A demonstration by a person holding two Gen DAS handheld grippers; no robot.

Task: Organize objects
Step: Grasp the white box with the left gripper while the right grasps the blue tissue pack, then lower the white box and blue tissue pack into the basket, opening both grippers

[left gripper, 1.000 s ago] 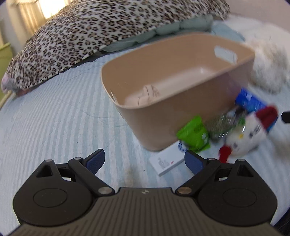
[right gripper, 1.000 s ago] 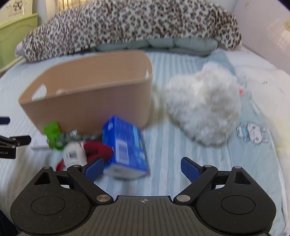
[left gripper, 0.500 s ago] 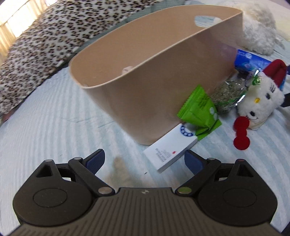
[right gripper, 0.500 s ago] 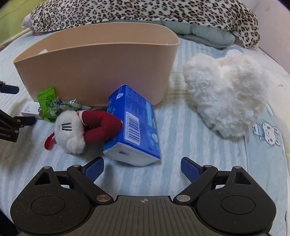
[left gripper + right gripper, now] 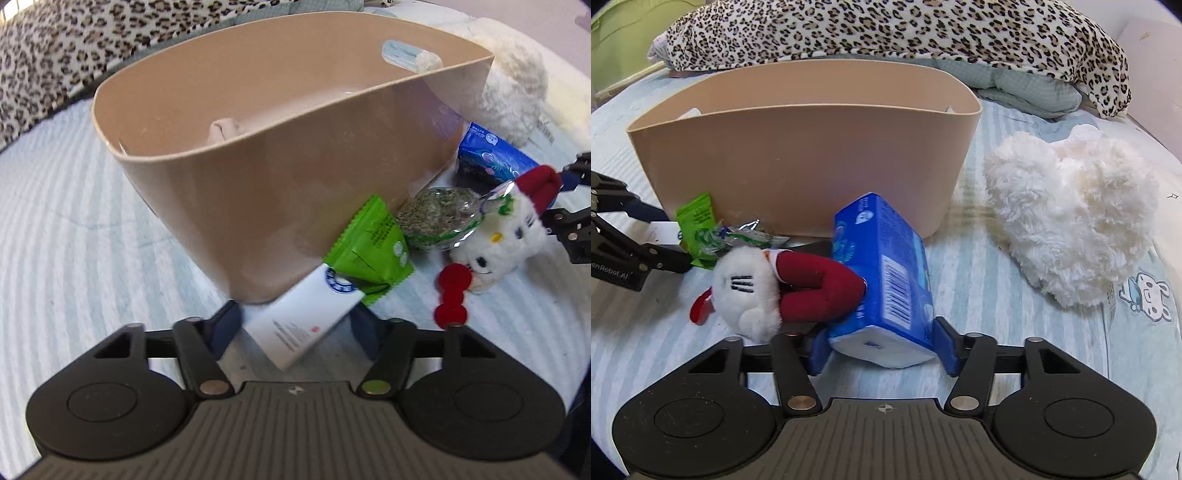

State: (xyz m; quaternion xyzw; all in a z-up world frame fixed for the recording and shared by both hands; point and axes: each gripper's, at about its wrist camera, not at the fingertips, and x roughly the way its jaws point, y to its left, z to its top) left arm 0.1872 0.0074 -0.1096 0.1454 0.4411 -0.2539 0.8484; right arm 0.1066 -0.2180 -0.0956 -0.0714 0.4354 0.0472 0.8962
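Our left hand-held gripper (image 5: 295, 325) has just closed around the white box (image 5: 301, 326); our right hand-held gripper (image 5: 882, 349) clamps the blue tissue pack (image 5: 886, 280).

A leopard-print pillow (image 5: 886, 33) is laid across the far side of the bed, and it is seen again along the top left of the left wrist view (image 5: 55, 48). Beneath its right end a pale green quilted pad (image 5: 1027, 88) is tucked, partly covered by it. The bed is spread with a light blue striped sheet (image 5: 979, 266) — shown as fine ridged stripes in the left wrist view (image 5: 66, 221) — and a small cartoon rabbit print (image 5: 1148, 291) is carried on it at the right. At the upper left a light green bin (image 5: 617, 33) is glimpsed off the bed's edge; what it contains cannot be told.
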